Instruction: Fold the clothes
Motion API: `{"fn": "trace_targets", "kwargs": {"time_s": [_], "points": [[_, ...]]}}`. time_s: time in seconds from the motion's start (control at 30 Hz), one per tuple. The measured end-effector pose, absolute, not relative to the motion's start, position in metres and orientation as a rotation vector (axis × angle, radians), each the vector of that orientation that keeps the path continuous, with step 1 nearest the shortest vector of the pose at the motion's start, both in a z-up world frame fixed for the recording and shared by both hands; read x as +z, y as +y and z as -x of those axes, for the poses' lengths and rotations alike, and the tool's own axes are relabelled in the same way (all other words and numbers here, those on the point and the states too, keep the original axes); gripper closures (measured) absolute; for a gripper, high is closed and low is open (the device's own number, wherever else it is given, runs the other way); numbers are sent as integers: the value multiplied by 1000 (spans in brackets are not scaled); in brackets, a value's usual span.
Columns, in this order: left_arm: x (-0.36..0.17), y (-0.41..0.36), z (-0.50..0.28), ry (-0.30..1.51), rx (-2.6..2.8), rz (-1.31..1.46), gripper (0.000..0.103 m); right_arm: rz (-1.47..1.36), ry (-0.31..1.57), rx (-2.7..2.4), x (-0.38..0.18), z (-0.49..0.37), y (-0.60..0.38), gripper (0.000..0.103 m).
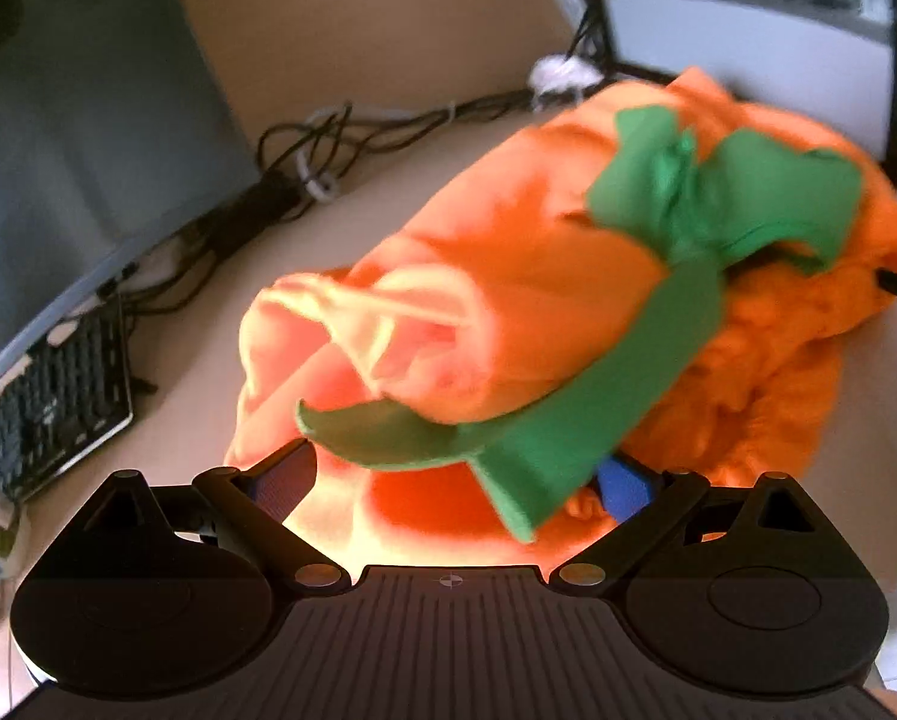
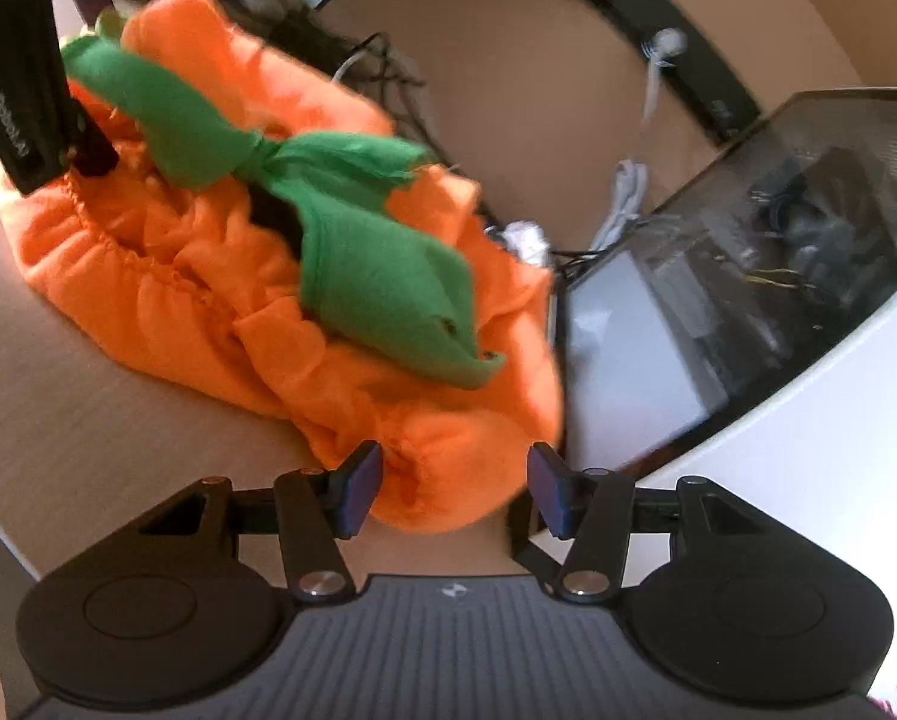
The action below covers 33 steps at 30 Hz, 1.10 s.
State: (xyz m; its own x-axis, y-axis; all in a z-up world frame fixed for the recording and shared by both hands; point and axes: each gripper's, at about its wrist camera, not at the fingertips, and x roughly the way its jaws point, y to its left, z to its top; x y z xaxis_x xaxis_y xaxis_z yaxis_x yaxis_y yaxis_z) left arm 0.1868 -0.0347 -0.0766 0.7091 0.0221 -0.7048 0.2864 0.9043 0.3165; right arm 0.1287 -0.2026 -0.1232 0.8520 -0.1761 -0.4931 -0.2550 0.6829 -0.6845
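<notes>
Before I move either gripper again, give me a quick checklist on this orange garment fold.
1. Right gripper released: ok, jaws apart, orange garment bulging between them.
2. Left gripper grip: cannot tell, jaws wide, cloth draped over them.
3. Garment folded flat: not ok, bunched in a heap.
4. Green tie tucked in: not ok, loose on top.
5. Garment on the desk: ok.
6. Clear of the white case: not ok, garment against it.
</notes>
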Motion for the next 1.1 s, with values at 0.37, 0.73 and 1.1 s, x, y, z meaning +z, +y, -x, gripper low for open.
{"fn": "trace_targets", "kwargs": {"time_s": [0.37,0.73,1.1], "points": [[-60,60,-198,756,-8,-489,1,731,363,-11,-58,-125,-190,80],[23,78,-145,569,21,-415,0,664,414,81,-42,-94,-194,55],[9,96,-121,836,-439,-130,1,105,680,531,-23,-78,-251,36]]}}
